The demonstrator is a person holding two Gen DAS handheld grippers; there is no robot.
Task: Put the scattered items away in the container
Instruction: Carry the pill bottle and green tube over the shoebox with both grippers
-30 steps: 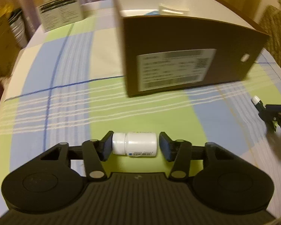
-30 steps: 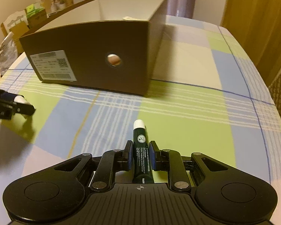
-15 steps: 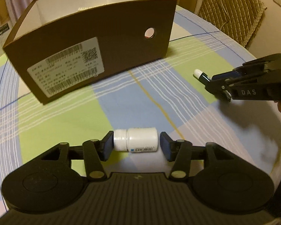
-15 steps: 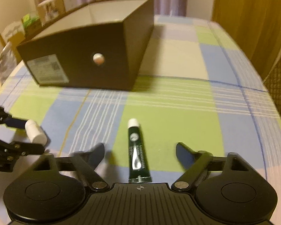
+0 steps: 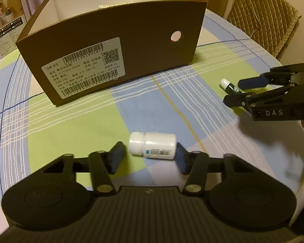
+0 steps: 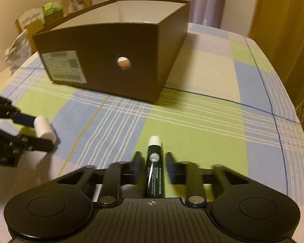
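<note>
A white pill bottle (image 5: 153, 145) lies on its side on the checked tablecloth between the fingers of my left gripper (image 5: 150, 157). The jaws stand open around it, with a gap at the left pad. A dark green tube with a white cap (image 6: 155, 166) lies between the fingers of my right gripper (image 6: 154, 166), whose jaws stand close beside it with small gaps. The open brown cardboard box (image 5: 115, 46) stands just beyond both; it also shows in the right wrist view (image 6: 119, 58). The right gripper (image 5: 235, 95) and tube show in the left wrist view, the left gripper (image 6: 38, 129) and bottle in the right wrist view.
A printed carton (image 5: 6, 32) stands at the table's far left edge. A padded chair (image 5: 263, 18) is beyond the right edge. Small boxes and a bag (image 6: 34, 20) sit behind the brown box. A wooden cabinet (image 6: 283, 30) stands at the right.
My left gripper has opened a little and the bottle rests on the cloth. My right gripper let go of the tube, opened wide, and now has narrowed around it again.
</note>
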